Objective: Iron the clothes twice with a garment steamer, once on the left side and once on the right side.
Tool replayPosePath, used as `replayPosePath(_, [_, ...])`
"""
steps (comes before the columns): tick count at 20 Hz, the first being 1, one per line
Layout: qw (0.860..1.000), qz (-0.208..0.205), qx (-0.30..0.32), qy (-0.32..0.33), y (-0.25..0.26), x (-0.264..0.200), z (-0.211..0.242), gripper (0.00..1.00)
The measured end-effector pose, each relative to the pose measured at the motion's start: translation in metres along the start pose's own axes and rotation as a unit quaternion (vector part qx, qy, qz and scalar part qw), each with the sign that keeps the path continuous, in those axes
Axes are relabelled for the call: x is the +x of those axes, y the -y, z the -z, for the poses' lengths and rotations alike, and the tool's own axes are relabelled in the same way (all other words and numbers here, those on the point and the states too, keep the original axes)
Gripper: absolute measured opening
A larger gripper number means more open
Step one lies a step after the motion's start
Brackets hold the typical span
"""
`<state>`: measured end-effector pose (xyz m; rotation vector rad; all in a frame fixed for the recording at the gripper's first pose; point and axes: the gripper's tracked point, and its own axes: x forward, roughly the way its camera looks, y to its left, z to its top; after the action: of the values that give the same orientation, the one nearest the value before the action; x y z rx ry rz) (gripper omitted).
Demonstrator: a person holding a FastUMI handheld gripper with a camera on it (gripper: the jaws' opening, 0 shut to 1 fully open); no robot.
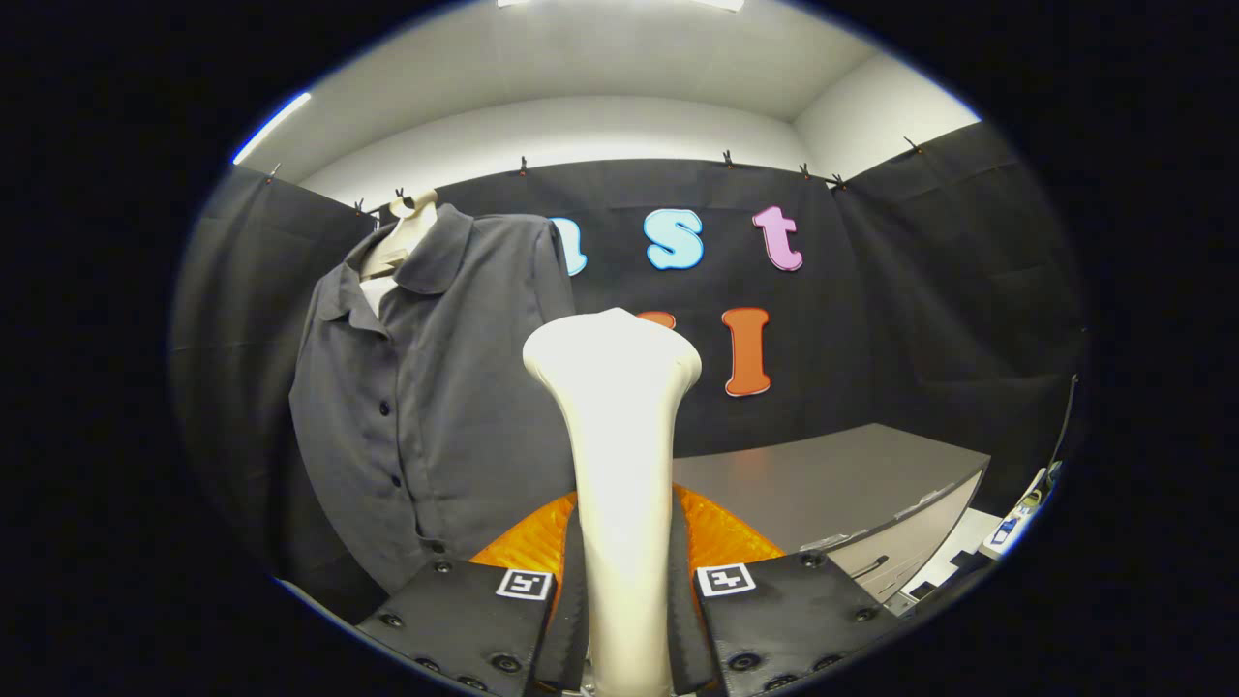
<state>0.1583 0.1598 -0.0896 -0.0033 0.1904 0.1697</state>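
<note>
A cream-white garment steamer (619, 455) stands upright between my fingers, its wide head topping out above them. My gripper (624, 581) is shut on the steamer's handle, both fingers pressing its sides. A dark grey button-up shirt (426, 387) hangs on a pale mannequin bust (405, 232) ahead and to the left of the steamer. The steamer head sits just right of the shirt's right edge, nearer to me than the fabric; I cannot tell if it touches.
A grey table (832, 484) with a drawer front stands beyond the fingers to the right. Black cloth walls (920, 290) close the booth behind the shirt and table. Small items lie on the floor at the far right (1016, 513).
</note>
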Motion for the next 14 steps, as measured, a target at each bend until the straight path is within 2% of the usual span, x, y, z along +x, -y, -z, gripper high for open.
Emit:
replayPosePath(6, [0.999,-0.029,-0.014,0.035,-0.060,0.003,-0.022,0.41])
replayPosePath(14, [0.998,-0.063,-0.017,0.024,-0.125,0.053,-0.016,0.40])
